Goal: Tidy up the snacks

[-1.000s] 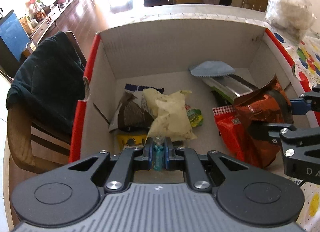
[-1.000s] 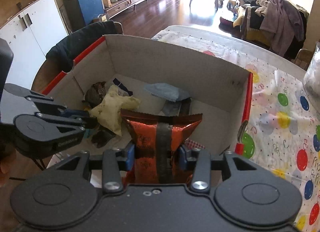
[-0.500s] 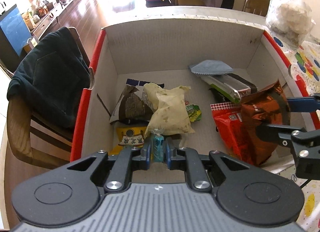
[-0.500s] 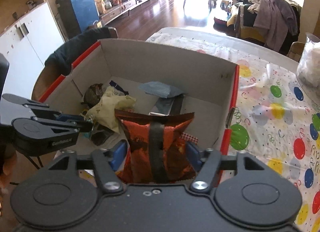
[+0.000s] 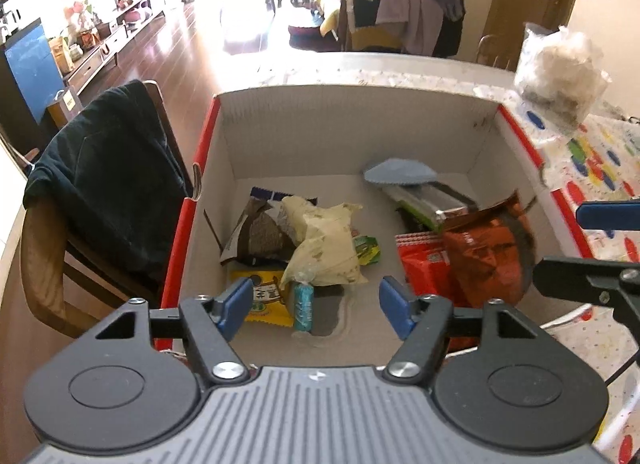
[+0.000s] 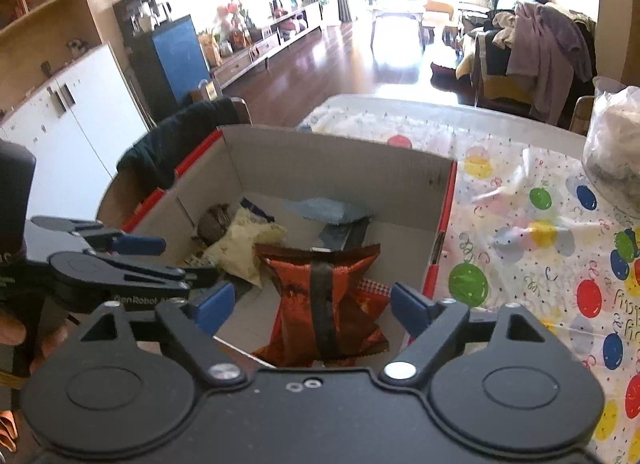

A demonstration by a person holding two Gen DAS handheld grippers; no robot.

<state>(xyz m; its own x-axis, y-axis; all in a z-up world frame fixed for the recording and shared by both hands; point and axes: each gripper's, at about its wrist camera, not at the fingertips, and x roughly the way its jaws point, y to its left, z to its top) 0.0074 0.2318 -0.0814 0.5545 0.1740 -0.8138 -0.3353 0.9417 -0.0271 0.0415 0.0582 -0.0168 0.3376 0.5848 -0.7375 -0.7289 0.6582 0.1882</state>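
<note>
Both my grippers hung spread over the box (image 5: 352,136): left (image 5: 316,300), right (image 6: 312,304). Candy (image 5: 303,306) at 6, orange bag (image 6: 324,304) freed. Best lift out straight, clear of walls.

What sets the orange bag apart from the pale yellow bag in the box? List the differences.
The orange bag is shiny foil with a dark stripe down its middle; the pale yellow bag is matt and crumpled. The orange bag sits by the right wall of the box, partly on a red packet; the pale yellow bag lies left of centre, over a brown packet. Both are in the box, held by neither gripper.
</note>
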